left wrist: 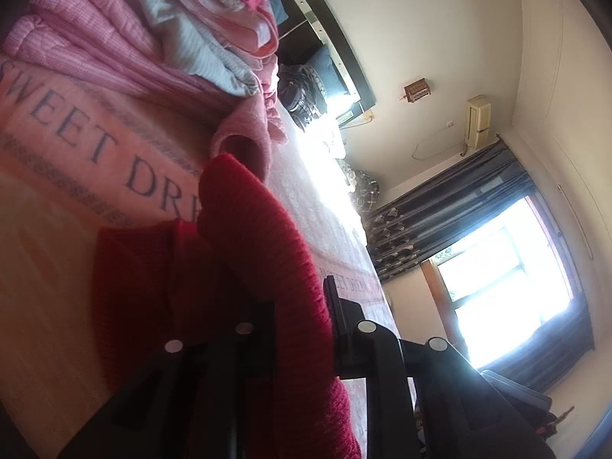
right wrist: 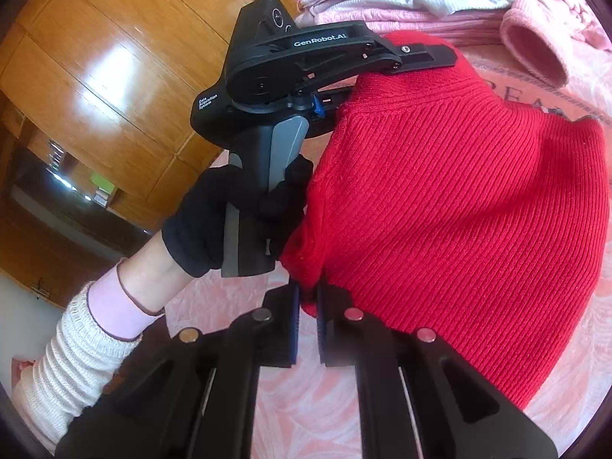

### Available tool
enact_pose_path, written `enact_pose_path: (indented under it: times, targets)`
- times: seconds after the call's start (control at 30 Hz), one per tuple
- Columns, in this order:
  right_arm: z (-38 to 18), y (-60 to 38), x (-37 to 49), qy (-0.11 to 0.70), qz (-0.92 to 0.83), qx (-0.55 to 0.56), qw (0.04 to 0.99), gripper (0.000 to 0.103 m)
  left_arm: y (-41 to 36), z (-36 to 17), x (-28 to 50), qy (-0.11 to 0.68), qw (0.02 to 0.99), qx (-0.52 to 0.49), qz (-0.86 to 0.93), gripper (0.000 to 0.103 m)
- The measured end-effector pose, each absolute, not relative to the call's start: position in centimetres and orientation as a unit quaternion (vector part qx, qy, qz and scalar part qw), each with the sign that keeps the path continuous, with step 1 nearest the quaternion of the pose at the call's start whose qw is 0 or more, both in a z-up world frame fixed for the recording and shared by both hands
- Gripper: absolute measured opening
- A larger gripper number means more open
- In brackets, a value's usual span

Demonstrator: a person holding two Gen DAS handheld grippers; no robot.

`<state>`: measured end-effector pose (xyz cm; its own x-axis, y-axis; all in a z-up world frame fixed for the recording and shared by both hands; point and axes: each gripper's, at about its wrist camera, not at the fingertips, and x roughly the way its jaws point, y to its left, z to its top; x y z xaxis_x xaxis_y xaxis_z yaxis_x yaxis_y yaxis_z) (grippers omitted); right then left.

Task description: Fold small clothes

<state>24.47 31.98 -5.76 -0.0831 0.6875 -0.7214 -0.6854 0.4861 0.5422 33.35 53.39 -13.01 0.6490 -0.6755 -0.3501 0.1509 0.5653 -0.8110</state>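
Red ribbed knit sweater (right wrist: 459, 191): held raised above a pink bedspread (right wrist: 237, 317), draped between two grippers. One lower corner is pinched between the closed fingers of the right gripper (right wrist: 308, 306), as seen in the right wrist view. An upper edge is clamped by the left gripper (left wrist: 302, 306), its fingers pressed on a thick fold of the knit; in the right wrist view this gripper is seen at the sweater's top, carried by a hand (right wrist: 229, 214) in a black glove, with a pink cuff and a cream ribbed sleeve (right wrist: 76, 348) at the wrist.

Bedspread: pink, printed with dark lettering.

Stack of folded clothes (left wrist: 153, 38): pink and pale grey pieces, placed on the bed beyond the sweater; a pink knit sleeve opening (right wrist: 535, 46) lies just beside it.

Wooden wardrobe (right wrist: 95, 57): glossy, seen behind the gloved hand.

Window (left wrist: 508, 279): bright, flanked by a dark curtain (left wrist: 451, 206).
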Motion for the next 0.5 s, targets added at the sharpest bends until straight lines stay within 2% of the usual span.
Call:
enact_pose_path:
  times: [0.17,0.27,0.33,0.37,0.4,0.5]
  targets:
    - [-9.2,34.7,23.4,0.55,0.473,-0.067,0.685,0.006,54.8,-17.7,33.5,0.367,0.81,-0.402,-0.217,0.019]
    - [-11.0,34.8,23.1,0.567,0.464,-0.082,0.675,0.012,55.0,-18.6,33.5,0.372,0.801,-0.418,-0.215,0.026]
    - [-10.9,33.9,23.2,0.576,0.476,-0.064,0.661,0.02,54.7,-18.2,33.6,0.371,0.8,-0.418,-0.218,0.036]
    - [-10.7,33.1,23.5,0.58,0.482,-0.045,0.655,0.03,54.6,-18.0,33.6,0.369,0.801,-0.417,-0.219,0.045]
    - [-10.2,32.1,23.9,0.58,0.483,-0.028,0.655,0.037,54.6,-17.6,33.7,0.368,0.803,-0.416,-0.218,0.049]
    - [-8.5,28.5,25.1,0.565,0.453,-0.015,0.69,0.039,53.8,-16.9,34.5,0.37,0.81,-0.403,-0.21,0.052]
